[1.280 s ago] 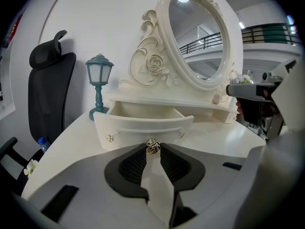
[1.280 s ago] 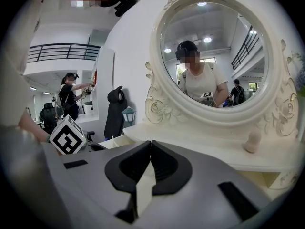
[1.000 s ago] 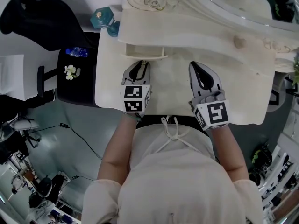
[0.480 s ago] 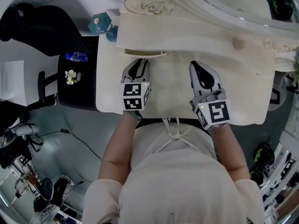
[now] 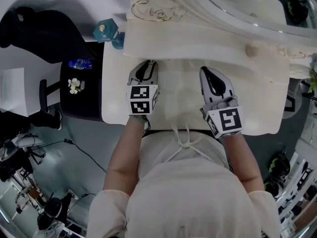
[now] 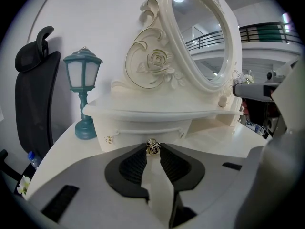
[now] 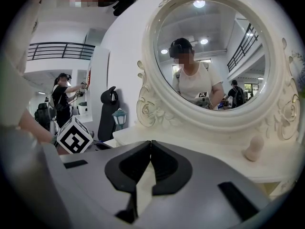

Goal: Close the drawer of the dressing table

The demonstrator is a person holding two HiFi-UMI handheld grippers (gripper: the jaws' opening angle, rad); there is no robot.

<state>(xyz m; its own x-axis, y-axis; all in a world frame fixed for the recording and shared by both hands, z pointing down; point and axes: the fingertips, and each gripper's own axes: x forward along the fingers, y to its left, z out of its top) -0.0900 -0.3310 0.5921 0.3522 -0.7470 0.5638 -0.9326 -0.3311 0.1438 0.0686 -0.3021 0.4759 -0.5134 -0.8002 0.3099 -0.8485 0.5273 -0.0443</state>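
The left hand-held gripper (image 5: 147, 65) has its jaws clamped on the small gilt knob (image 6: 152, 147) at the centre of the drawer (image 6: 143, 133). The drawer sits in the low cabinet under the mirror (image 6: 200, 37), at the back left of the table (image 5: 183, 95). Its front appears flush, or very nearly flush, with the cabinet face, and the head view shows no lip projecting from beneath the shelf. Closing is therefore judged complete or within its last stretch. The right hand-held gripper (image 7: 148, 146) has its jaws together on nothing and hangs over the bare table top, well apart from the drawer. Three risks are noted. If the left gripper draws back before its jaws part, the drawer would come out again. The knob is small and held only at the pad tips, so an off-axis push could let it slip or skew the drawer. An excess shove could also rock the teal lamp (image 6: 84, 97) just beside the cabinet.
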